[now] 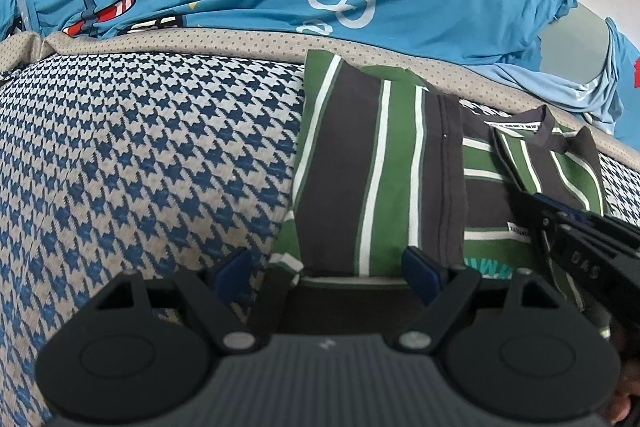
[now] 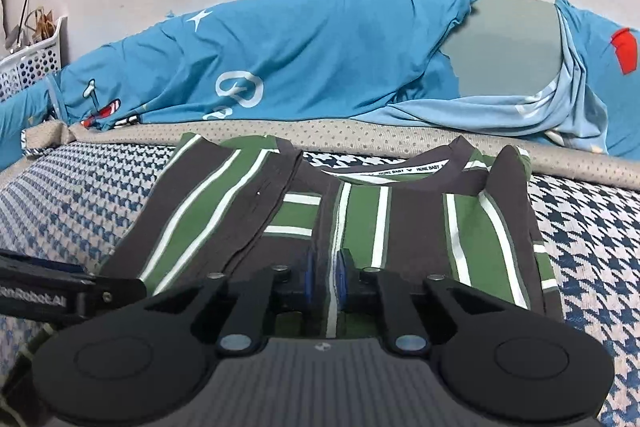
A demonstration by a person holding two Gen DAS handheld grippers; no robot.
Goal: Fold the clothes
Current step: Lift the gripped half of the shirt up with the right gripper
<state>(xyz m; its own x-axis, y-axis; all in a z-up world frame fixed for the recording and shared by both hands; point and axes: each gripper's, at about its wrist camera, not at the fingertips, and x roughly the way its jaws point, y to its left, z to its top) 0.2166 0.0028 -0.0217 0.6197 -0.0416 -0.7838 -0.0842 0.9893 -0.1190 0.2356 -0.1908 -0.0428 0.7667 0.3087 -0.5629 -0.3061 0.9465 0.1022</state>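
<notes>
The striped shirt [image 2: 360, 223] lies on the houndstooth bed cover [image 1: 140, 155], collar [image 2: 400, 169] toward the far edge, with its left side panel [image 1: 360, 163] already turned in over the body and the right side seemingly tucked as well. The left gripper [image 1: 332, 265] sits low at the near hem, jaws spread wide with the folded panel's edge lying between them, so it is released and holds nothing as far as I can see. The right gripper [image 2: 324, 277] is almost closed over a white stripe near the shirt's middle; the pads look pinched onto a ridge of fabric, though whether cloth is truly caught I cannot tell for sure. Behind, a blue printed blanket [image 2: 300, 59] is heaped along the wall, with a white basket [image 2: 28, 67] at the far left. Now the risks: if the right gripper lifts with only the top layer pinched, the folded panel could peel open and undo the side fold. The open left gripper is nudging the hem, and a push forward could bunch the fabric or slide the whole shirt across the cover. A lopsided lift would skew the stripes and leave a crooked crease.
</notes>
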